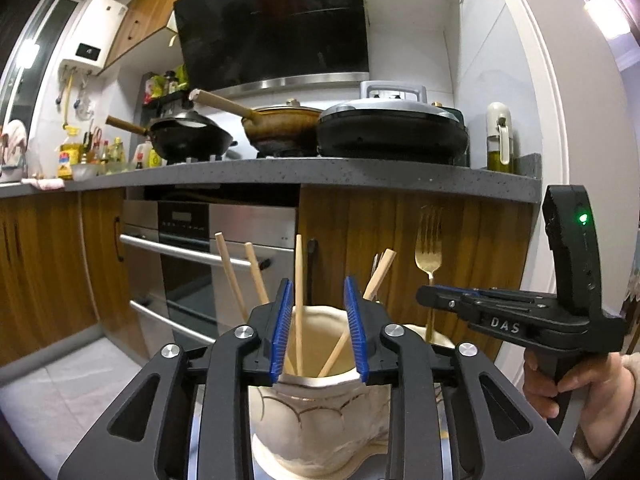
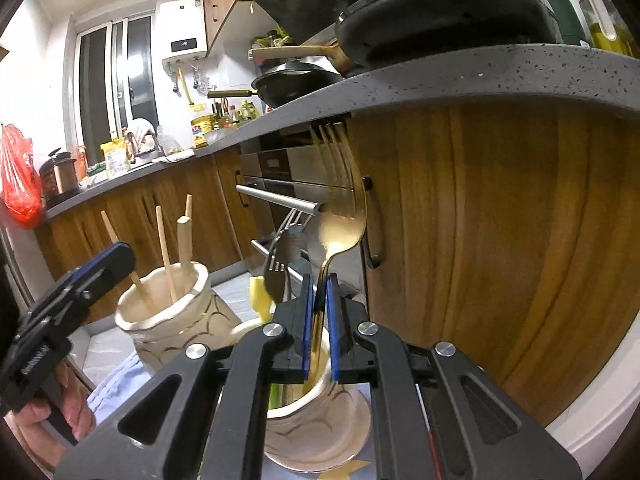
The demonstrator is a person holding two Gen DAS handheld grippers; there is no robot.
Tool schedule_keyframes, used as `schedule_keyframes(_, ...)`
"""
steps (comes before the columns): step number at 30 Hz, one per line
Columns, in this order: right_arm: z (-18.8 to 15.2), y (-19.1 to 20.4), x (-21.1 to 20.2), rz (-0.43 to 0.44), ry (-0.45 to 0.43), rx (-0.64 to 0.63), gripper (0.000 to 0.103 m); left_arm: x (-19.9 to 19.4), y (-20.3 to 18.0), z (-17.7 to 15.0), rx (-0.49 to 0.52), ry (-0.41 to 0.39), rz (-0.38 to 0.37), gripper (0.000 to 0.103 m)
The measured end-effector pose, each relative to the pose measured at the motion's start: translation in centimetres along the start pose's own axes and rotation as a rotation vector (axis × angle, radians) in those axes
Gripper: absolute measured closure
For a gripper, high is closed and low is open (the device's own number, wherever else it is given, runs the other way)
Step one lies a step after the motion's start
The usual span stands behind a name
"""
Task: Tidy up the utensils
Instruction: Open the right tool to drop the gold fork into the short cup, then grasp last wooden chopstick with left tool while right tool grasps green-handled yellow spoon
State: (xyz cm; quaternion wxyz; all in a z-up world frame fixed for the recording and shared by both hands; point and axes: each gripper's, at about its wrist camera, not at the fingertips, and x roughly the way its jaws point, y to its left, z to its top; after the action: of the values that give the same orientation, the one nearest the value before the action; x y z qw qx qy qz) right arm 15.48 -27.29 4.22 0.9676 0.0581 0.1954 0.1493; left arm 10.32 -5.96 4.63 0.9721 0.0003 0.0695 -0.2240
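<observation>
Gripping gold fork (image 2: 340,228) tight, right gripper (image 2: 319,328); left gripper (image 1: 318,332) fingers apart w/ chopstick (image 1: 298,300) between.

Bright indoor light, fisheye-warped edges, blurred fork (image 2: 340,216)

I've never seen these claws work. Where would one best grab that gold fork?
On its slim handle just below the head, from the side: the gold fork stands upright, tines up, in the holder. The right claw is shut on it exactly there.
</observation>
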Motion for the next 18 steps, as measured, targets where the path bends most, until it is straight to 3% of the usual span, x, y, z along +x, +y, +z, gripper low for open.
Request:
schedule_keyframes(1,0.0,0.0,-0.1,0.0,-0.001,0.002,0.086,-0.1,0.0,0.1,-0.003,0.004,-0.002,0.061)
schedule_keyframes(2,0.0,0.0,-0.3,0.0,-0.005,0.007,0.071,-0.3,0.0,0.1,-0.007,0.005,-0.003,0.046)
schedule_keyframes(3,0.0,-0.1,-0.5,0.004,-0.01,0.014,0.065,-0.5,0.0,0.2,-0.01,-0.001,-0.006,0.042)
schedule_keyframes(7,-0.3,-0.1,-1.7,-0.017,-0.02,0.016,0.061,-2.2,0.0,0.2,-0.004,-0.012,0.004,0.041)
schedule_keyframes(9,-0.6,-0.1,-2.6,-0.023,-0.027,0.03,0.045,-2.9,0.0,0.1,-0.013,-0.006,0.007,0.038)
schedule_keyframes(10,-0.7,-0.1,-2.8,-0.024,-0.028,0.035,0.04,-3.4,0.1,0.0,-0.017,-0.001,0.016,0.031)
schedule_keyframes(12,-1.0,0.0,-3.9,-0.033,-0.037,0.049,0.013,-4.1,0.2,-0.3,-0.025,0.015,0.027,0.029)
schedule_keyframes(14,-1.6,0.0,-4.9,-0.034,-0.049,0.057,0.006,-4.8,0.3,-0.7,-0.027,0.039,0.048,0.029)
schedule_keyframes(18,-3.3,0.0,-6.7,-0.051,-0.029,0.063,0.005,-6.0,0.7,-1.8,-0.047,0.105,0.075,0.024)
